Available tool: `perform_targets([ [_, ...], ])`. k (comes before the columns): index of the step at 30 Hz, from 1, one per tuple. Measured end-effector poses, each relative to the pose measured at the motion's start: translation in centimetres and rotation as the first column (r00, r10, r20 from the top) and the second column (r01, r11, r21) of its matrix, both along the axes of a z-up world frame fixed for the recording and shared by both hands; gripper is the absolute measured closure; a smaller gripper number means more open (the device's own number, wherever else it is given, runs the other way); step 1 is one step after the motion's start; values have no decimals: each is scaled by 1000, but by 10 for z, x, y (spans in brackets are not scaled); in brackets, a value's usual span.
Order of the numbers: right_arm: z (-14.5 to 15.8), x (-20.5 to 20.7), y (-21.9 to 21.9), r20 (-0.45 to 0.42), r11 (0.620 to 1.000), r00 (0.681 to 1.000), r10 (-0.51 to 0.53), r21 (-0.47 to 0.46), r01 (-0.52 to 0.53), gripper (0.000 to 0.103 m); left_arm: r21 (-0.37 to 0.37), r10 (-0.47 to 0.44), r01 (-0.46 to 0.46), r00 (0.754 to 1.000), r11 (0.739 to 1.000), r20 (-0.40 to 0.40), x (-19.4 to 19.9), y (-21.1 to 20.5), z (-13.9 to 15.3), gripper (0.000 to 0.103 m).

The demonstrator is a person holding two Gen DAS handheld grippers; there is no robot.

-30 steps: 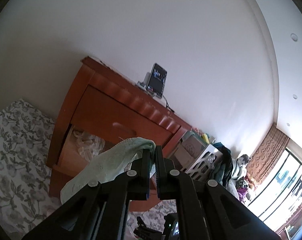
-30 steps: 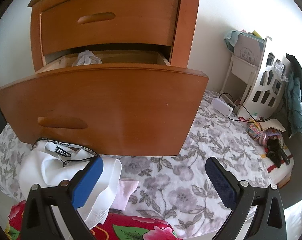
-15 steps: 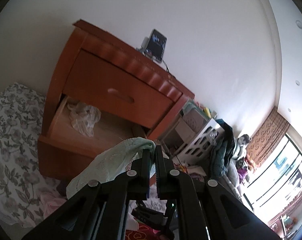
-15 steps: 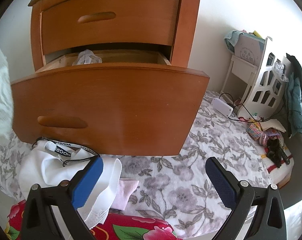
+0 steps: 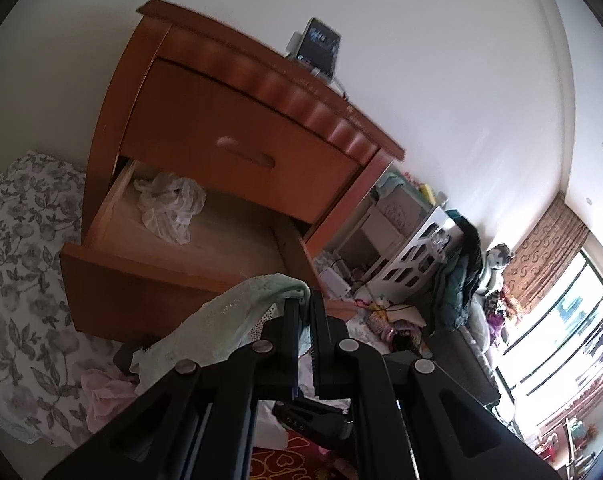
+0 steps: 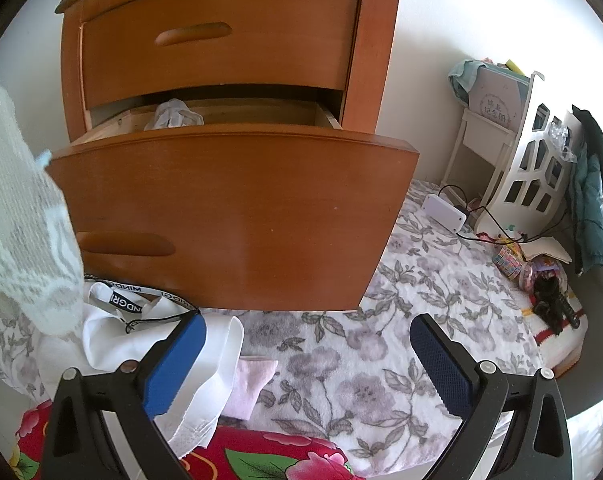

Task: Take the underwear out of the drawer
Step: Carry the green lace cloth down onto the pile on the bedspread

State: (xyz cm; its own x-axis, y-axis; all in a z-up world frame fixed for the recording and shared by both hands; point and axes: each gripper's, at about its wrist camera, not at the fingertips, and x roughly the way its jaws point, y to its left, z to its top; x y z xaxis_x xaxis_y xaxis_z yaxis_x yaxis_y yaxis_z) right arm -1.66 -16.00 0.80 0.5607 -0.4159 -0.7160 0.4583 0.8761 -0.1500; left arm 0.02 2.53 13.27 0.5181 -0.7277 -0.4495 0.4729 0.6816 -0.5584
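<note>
My left tongs (image 5: pixel 304 304) are clamped tight on a pale mint-green lacy piece of underwear (image 5: pixel 225 324), pinched at one bunched corner, hanging out in front of the pulled-out lower drawer of the orange-brown wooden nightstand (image 5: pixel 173 280). It's thin and see-through in the lace, and its long axis runs from the tong tips down and to the left in my left view, trailing toward the floral bedspread (image 5: pixel 17 312). My right tongs (image 6: pixel 307 338) are spread wide with nothing in them, sitting over a white garment with a black lettered waistband (image 6: pixel 125 320) below the drawer front.
</note>
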Motion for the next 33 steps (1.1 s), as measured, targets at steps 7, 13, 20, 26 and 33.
perform_targets([
  [7,0,0,0,-1,1000,1000,0,1,0,0,67,23,-19,997,998,-67,14,-8,-31,99],
  [13,-1,0,0,-1,1000,1000,0,1,0,0,143,55,-33,987,989,-154,28,-13,-70,99],
  [20,-1,0,0,-1,1000,1000,-1,2,1,0,238,92,-25,957,971,-277,39,-18,-118,99],
  [26,-1,0,-1,0,1000,1000,-1,3,1,0,298,98,9,934,955,-343,42,-24,-145,99],
  [33,-2,0,0,0,1000,1000,-1,4,1,0,352,133,8,917,936,-376,44,-21,-165,99],
])
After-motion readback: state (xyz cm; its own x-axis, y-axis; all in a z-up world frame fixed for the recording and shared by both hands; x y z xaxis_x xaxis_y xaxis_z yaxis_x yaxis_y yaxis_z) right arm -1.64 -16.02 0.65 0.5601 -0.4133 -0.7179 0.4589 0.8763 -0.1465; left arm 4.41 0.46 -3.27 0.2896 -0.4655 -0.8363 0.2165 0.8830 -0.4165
